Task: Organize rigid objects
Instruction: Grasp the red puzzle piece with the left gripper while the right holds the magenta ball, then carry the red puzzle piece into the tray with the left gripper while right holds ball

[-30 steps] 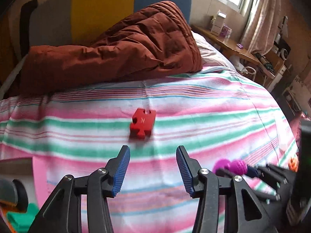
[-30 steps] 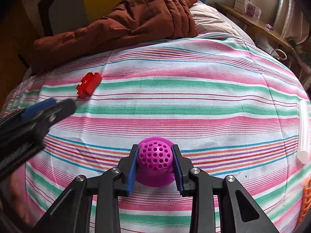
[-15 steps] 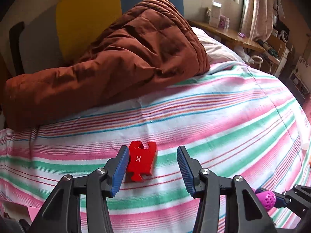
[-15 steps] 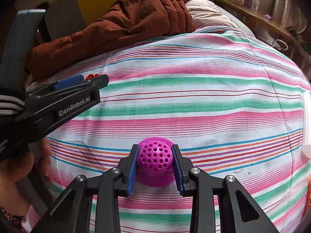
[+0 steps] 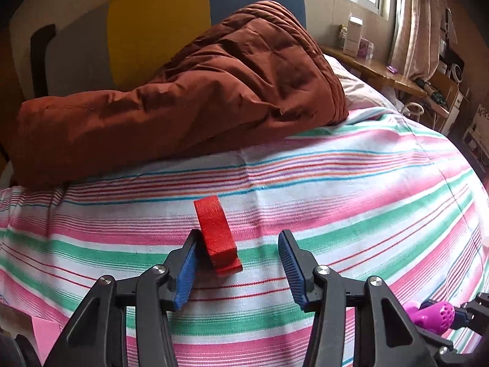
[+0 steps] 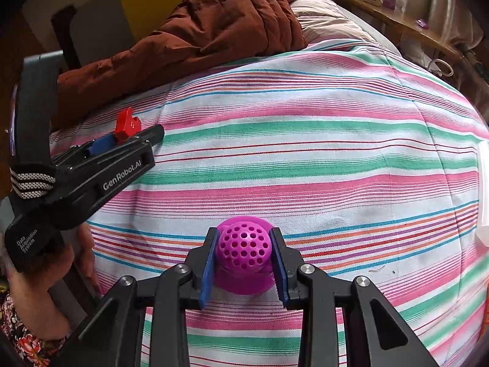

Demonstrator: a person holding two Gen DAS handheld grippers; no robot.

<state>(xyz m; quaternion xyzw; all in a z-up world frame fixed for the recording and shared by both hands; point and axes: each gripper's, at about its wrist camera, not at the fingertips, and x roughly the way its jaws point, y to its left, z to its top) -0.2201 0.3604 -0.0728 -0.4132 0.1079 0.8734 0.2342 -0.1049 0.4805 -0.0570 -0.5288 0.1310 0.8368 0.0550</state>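
A red puzzle-piece block (image 5: 217,236) stands tipped up on its edge on the striped bedsheet (image 5: 351,183), leaning against the left finger of my left gripper (image 5: 237,267). That gripper is open, its jaws wide on both sides of the block. The block also shows in the right wrist view (image 6: 126,124), beside the left gripper (image 6: 122,146). My right gripper (image 6: 244,264) is shut on a magenta perforated ball piece (image 6: 243,249), low over the sheet; the piece also shows in the left wrist view (image 5: 434,318).
A brown quilt (image 5: 189,98) is heaped at the head of the bed, with a pillow (image 5: 357,91) to its right. A wooden shelf (image 5: 382,70) with boxes runs along the window wall. A white object (image 6: 483,195) lies at the bed's right edge.
My left gripper has moved forward around the red block, which has tipped from lying flat to standing on edge against the left finger. My right gripper has held the magenta piece almost still.
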